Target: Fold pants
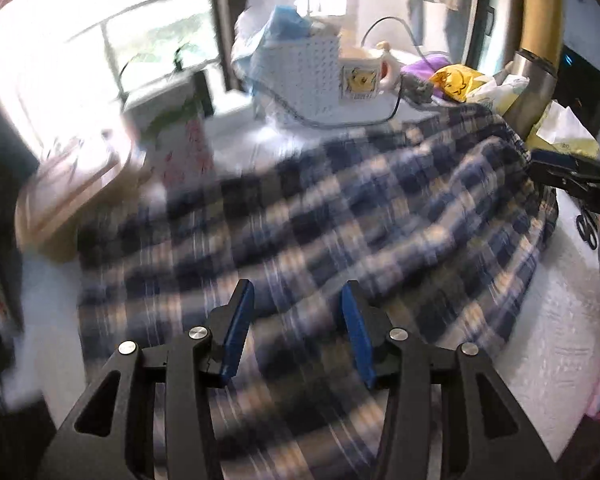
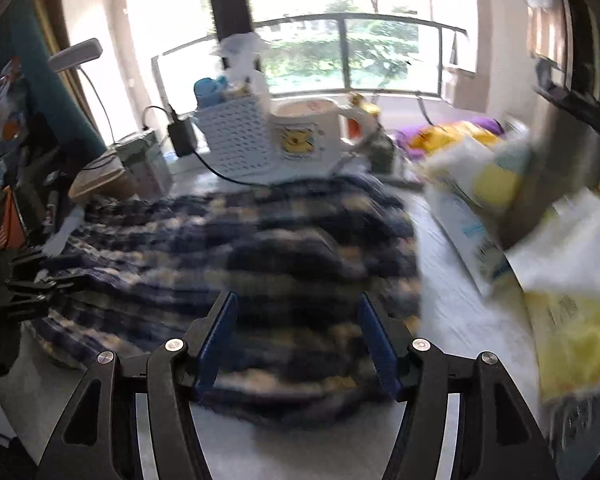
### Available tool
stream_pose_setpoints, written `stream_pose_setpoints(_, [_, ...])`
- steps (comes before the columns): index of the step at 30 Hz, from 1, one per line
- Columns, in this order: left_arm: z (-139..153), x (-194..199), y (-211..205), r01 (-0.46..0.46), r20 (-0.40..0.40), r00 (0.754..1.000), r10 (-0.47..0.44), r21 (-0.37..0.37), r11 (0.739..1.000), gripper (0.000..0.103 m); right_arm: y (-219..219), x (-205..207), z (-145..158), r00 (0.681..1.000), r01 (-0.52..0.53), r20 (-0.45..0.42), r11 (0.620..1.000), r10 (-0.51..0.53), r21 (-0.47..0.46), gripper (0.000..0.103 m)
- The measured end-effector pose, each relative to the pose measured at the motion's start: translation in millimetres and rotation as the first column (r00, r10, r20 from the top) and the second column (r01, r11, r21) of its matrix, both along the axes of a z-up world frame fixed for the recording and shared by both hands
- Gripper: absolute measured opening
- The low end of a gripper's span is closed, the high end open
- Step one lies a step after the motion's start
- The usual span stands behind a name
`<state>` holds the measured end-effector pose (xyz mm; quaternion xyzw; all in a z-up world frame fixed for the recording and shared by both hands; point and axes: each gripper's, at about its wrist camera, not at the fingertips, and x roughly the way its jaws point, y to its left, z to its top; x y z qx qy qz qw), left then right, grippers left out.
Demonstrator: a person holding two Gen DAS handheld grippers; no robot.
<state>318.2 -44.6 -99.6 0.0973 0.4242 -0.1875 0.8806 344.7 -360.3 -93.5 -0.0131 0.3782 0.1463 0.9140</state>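
Observation:
Blue, white and tan plaid pants (image 1: 320, 216) lie spread and rumpled on the white table (image 1: 548, 340). Both views are blurred by motion. My left gripper (image 1: 298, 298) is open, its blue pads held just above the near edge of the cloth with nothing between them. My right gripper (image 2: 298, 310) is open above the pants (image 2: 236, 248) at their near end, empty. It also shows at the right edge of the left wrist view (image 1: 572, 176), beside the far corner of the pants. The left gripper shows dimly at the left edge of the right wrist view (image 2: 32, 284).
Behind the pants stand a white perforated basket (image 1: 304, 76), a cup with a yellow cartoon (image 1: 362, 74), a black cable (image 1: 396, 108) and a charger (image 2: 180, 132). Yellow and white packets (image 2: 540, 208) crowd the right side. A carton (image 1: 188, 148) stands at left.

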Motion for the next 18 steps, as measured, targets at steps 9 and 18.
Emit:
stream_pose_setpoints(9, [-15.0,89.1,-29.2,0.121,-0.03,0.993,-0.119,0.097,0.988,0.075,41.3,73.7,10.7,0.999,-0.04,0.007,0.996,0.041,-0.081,0.065])
stream_pose_setpoints(18, [-31.5,102.7,-37.8,0.171,-0.047,0.985,-0.168,0.065,0.983,0.003,44.6,96.1,-8.8,0.998,-0.045,-0.039,0.997,0.043,-0.058,0.065])
